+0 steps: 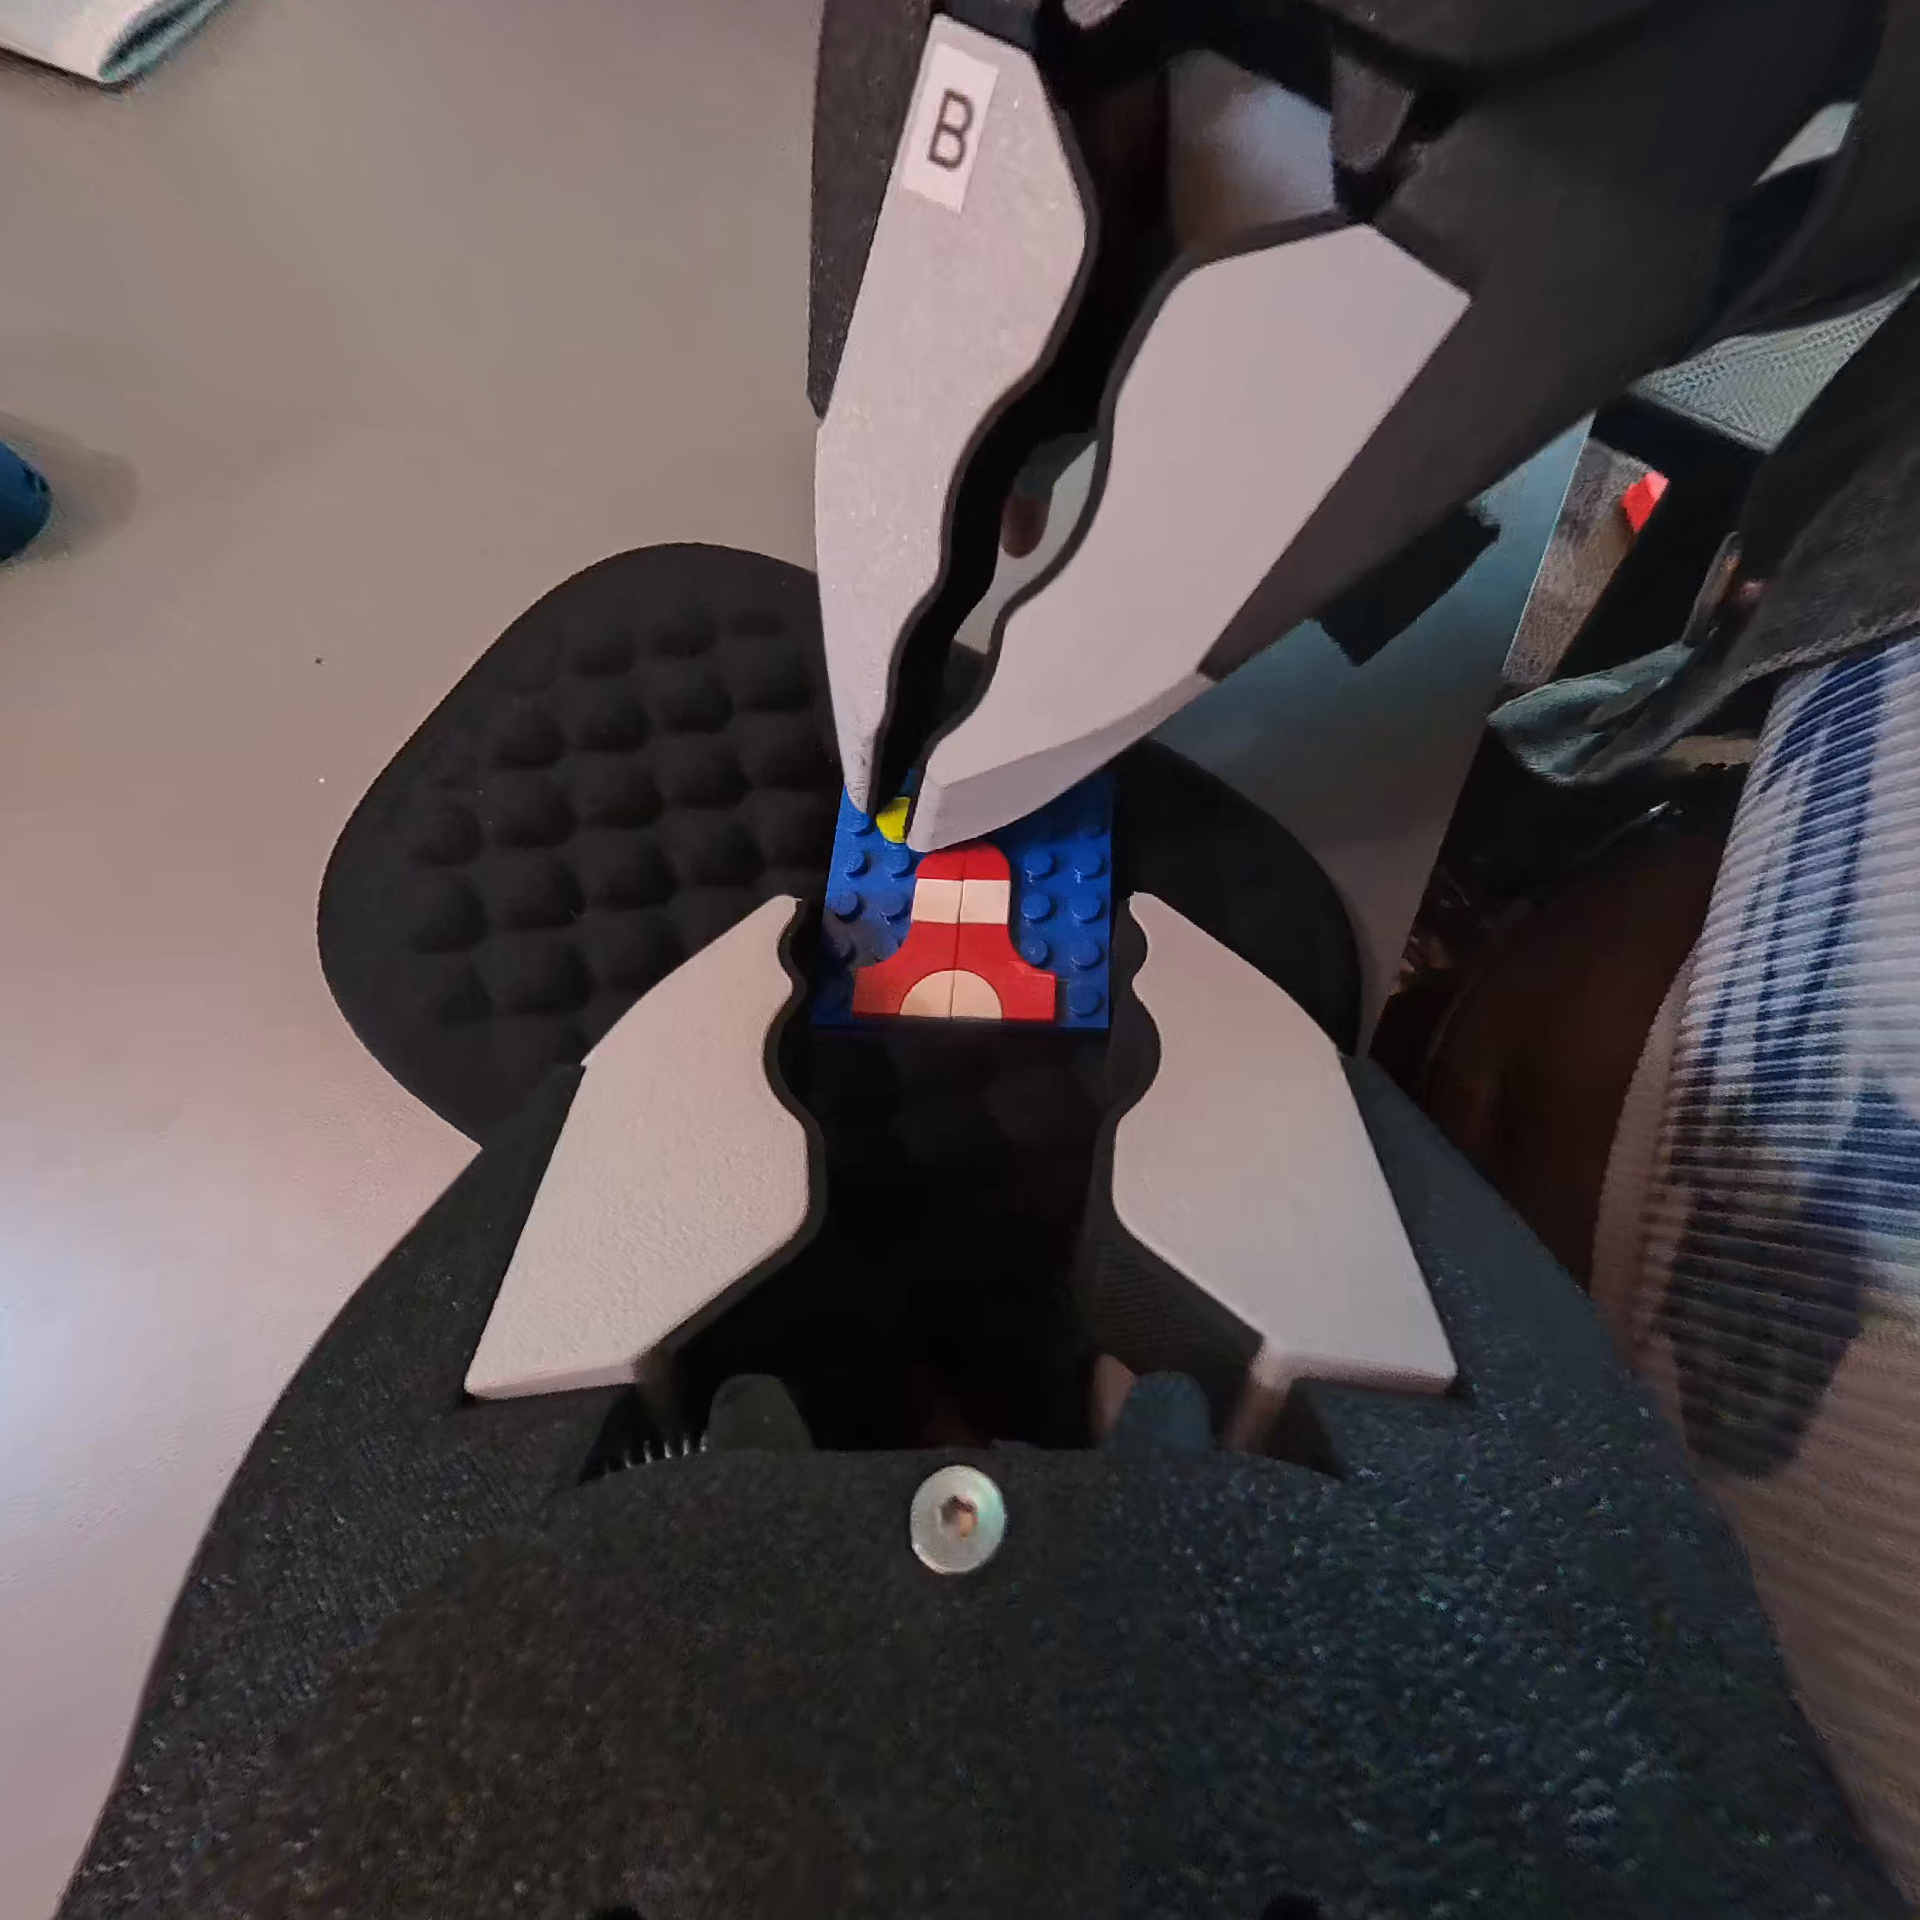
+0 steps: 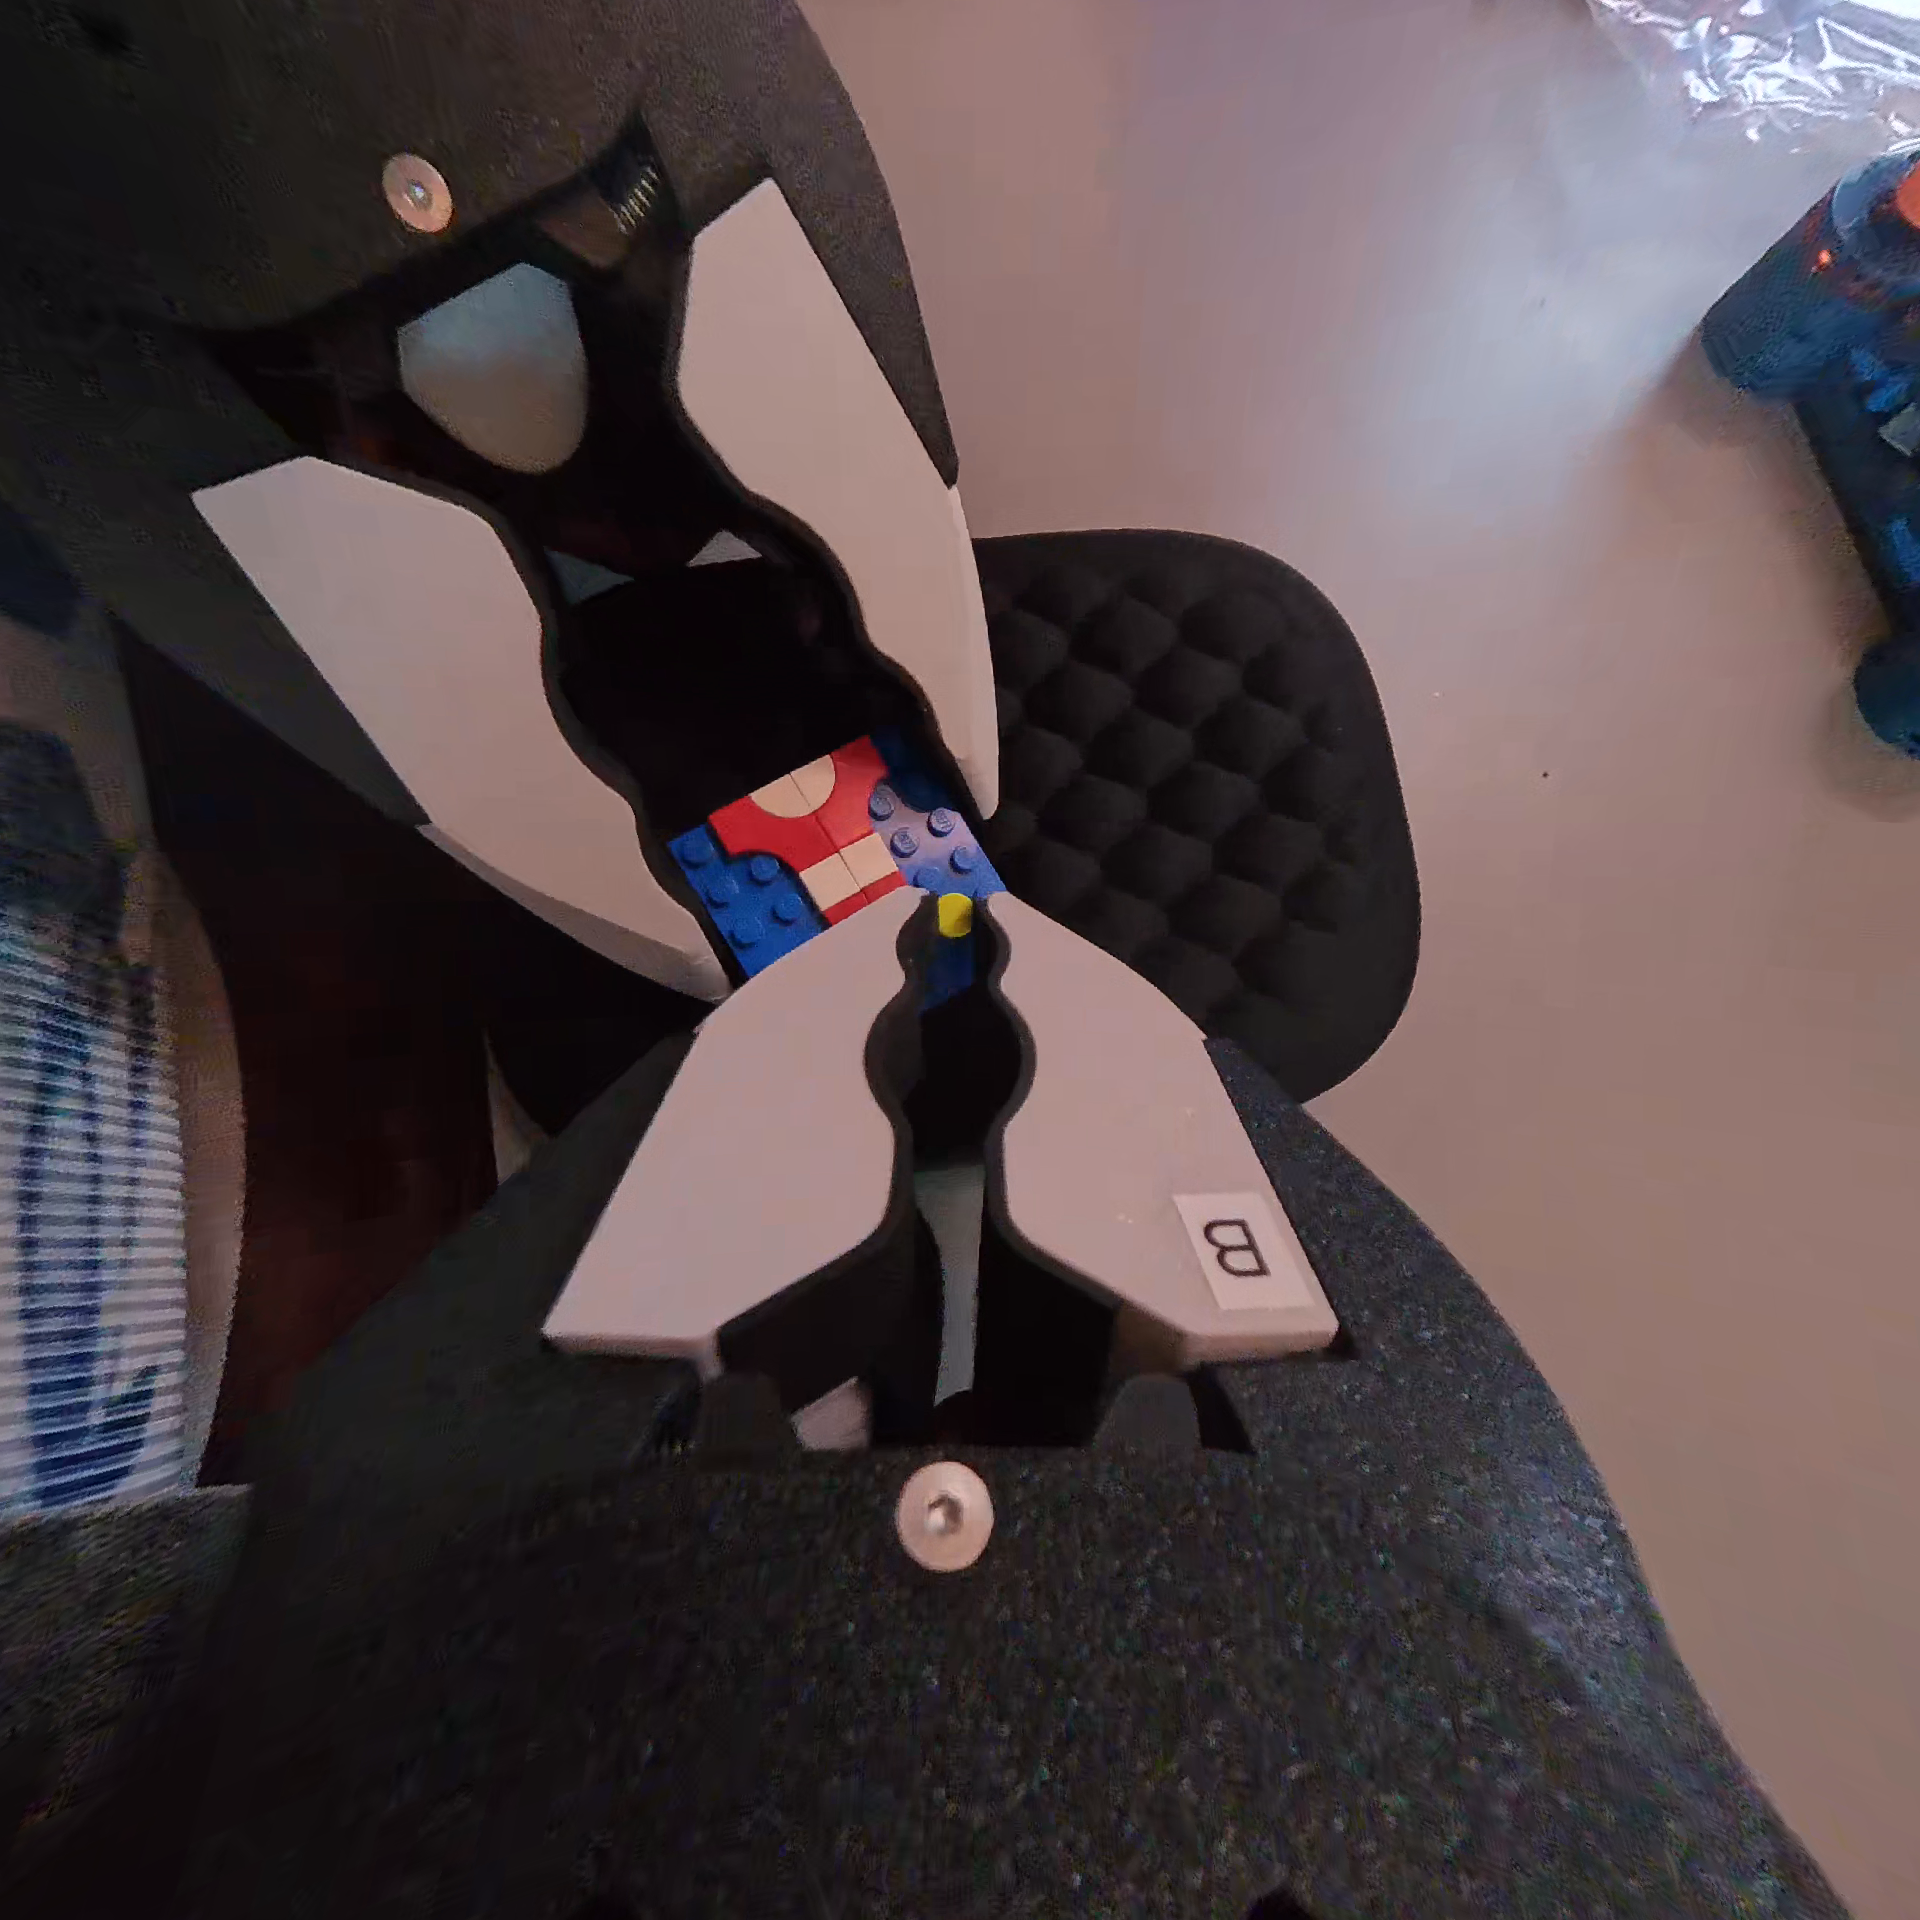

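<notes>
While we're steadying the blue studded plate [image 1: 1070, 914] between the left gripper's [image 1: 964, 914] fingers, the jaws look clamped against its two side edges, holding it just above a black dimpled pad [image 1: 582, 831] on the table [image 1: 312, 364]. Red and white tiles [image 1: 961, 940] are sitting flat in the middle of the plate. We're bringing the right gripper [image 2: 954, 920] in from the far side, jaws pinched on a tiny yellow round piece [image 2: 954, 916], right over the plate's studs beside the red tiles. Honestly, that yellow bit is so small it could be popping out sideways if we're pressing off-centre on a stud. Pushing hard could also be tilting the plate in the left jaws, since only its edges are held.
</notes>
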